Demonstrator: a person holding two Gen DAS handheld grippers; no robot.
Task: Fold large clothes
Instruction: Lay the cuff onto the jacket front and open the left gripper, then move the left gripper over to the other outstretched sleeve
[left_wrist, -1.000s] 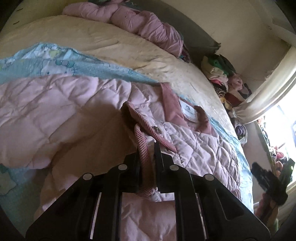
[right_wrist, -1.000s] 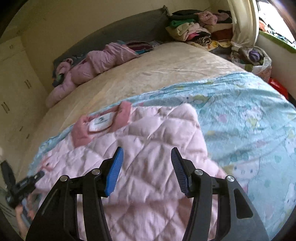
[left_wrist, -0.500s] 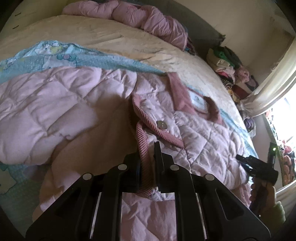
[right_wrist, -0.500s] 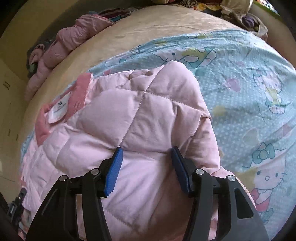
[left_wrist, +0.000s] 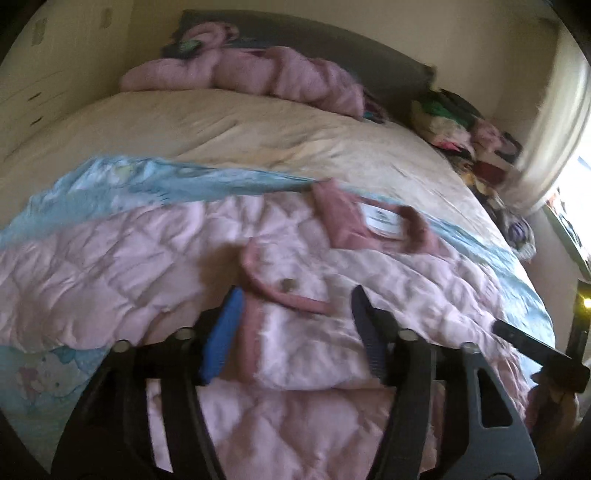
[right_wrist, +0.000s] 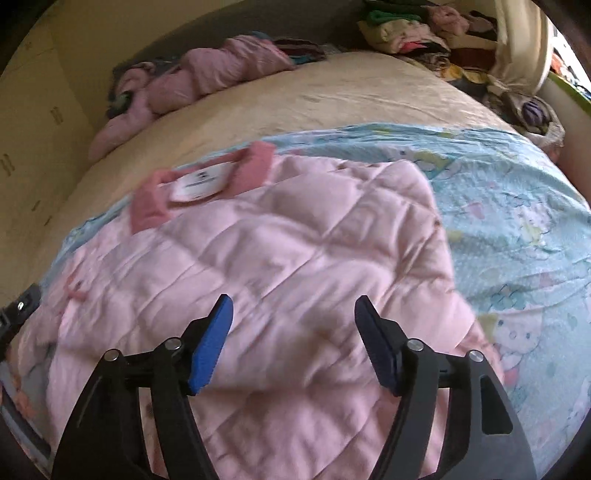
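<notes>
A: What's the biggest thing here?

B: The bed. Its cream cover is bare across the middle, from nine o'clock to two o'clock in the left wrist view — lots of room there. A light blue cartoon sheet lies over the near part. In the right wrist view it is bare from one o'clock to four o'clock.

A: And the thing to fold?

B: The pink quilted jacket lies flat on the blue sheet, near us. Its dark pink collar with a white tag points at eleven o'clock in the right wrist view. The jacket's right edge runs from twelve o'clock down to four o'clock.

A: The tongs?

B: The left gripper has just been opening. It is let go now. A sleeve with a ribbed cuff lies between its pads, with one cuff edge just beside the blue pad. The right gripper has just been opening too — it holds nothing and hangs over the jacket.

A: Anything at the edges?

B: A pink bundle of clothes sits by the headboard at twelve o'clock. A pile of clothes is at two o'clock, off the bed.
</notes>
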